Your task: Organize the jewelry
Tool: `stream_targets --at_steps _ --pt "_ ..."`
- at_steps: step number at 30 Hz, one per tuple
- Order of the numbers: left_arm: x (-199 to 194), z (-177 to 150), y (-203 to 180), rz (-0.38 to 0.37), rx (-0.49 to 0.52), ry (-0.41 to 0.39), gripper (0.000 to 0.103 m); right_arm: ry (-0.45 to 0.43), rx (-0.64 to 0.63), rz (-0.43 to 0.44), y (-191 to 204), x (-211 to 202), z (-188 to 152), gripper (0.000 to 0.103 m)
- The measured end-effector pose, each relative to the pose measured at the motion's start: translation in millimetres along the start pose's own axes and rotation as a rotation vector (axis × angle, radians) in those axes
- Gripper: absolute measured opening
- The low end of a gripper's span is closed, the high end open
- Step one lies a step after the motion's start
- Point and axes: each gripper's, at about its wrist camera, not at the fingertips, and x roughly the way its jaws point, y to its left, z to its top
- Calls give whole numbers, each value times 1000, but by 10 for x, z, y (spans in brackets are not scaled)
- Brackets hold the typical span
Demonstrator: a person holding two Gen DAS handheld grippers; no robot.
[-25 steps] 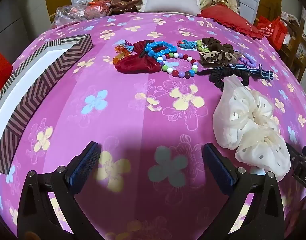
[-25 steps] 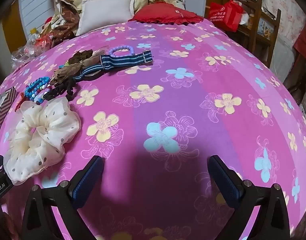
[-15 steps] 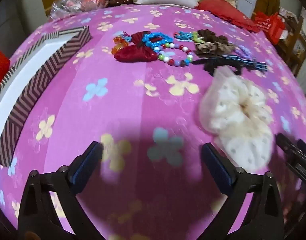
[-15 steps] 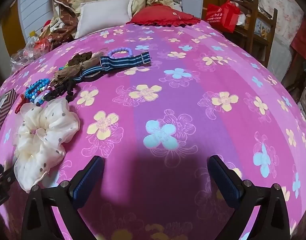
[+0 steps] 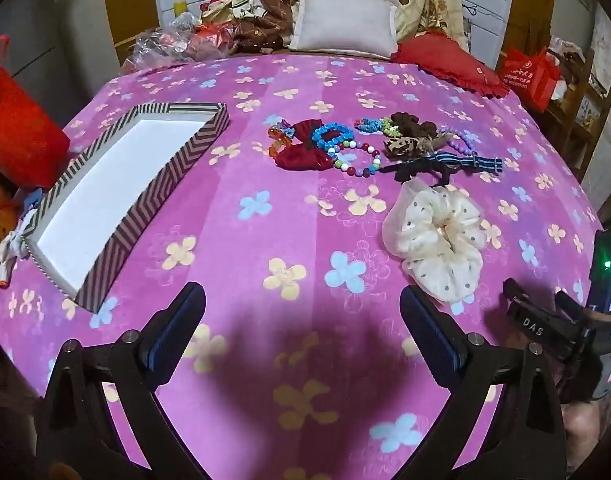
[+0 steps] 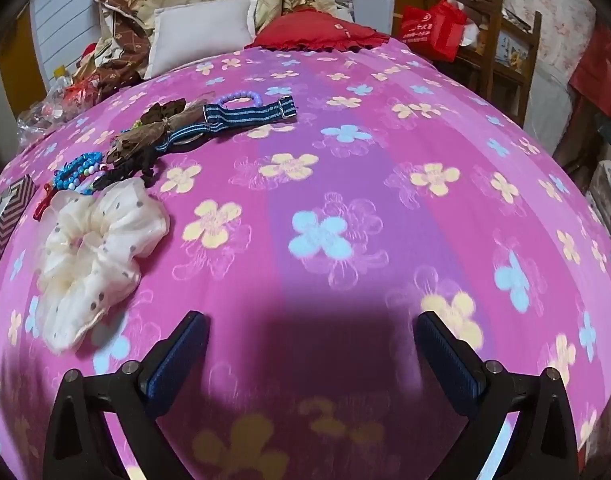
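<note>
Left wrist view: left gripper (image 5: 301, 312) is hanging over the pink flowered bedspread (image 5: 265, 92) with both jaws spread wide and nothing lying between them. Striped box (image 5: 153, 184), white inside, is sitting to the left, well apart from the jewelry. Cream dotted scrunchie (image 5: 437, 236) is resting just right of centre; beyond it a cluster is lying together (red bow (image 5: 305, 152), blue bead bracelet (image 5: 331, 136), multicoloured bead strand (image 5: 357, 160), brown scrunchie (image 5: 409, 128), striped strap (image 5: 469, 160)). Right gripper's black body is showing at the right edge. Right wrist view: right gripper (image 6: 309, 340) is also standing fully apart and gripping nothing, over bare bedspread. Scrunchie (image 6: 93, 252) is lying to its left, near the left finger (image 6: 177, 356) but not touching; the strap (image 6: 245, 114) and purple bead bracelet (image 6: 239, 98) are lying farther back.
</note>
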Motion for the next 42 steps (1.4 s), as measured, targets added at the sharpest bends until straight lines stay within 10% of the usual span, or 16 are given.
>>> stream_targets --at_steps 16,42 --pt "-259 -108 119 18 -5 -51 98 -150 47 25 86 -695 -126 88" --pt "-201 -218 703 50 -102 -41 98 -138 -70 71 599 -911 -271 88"
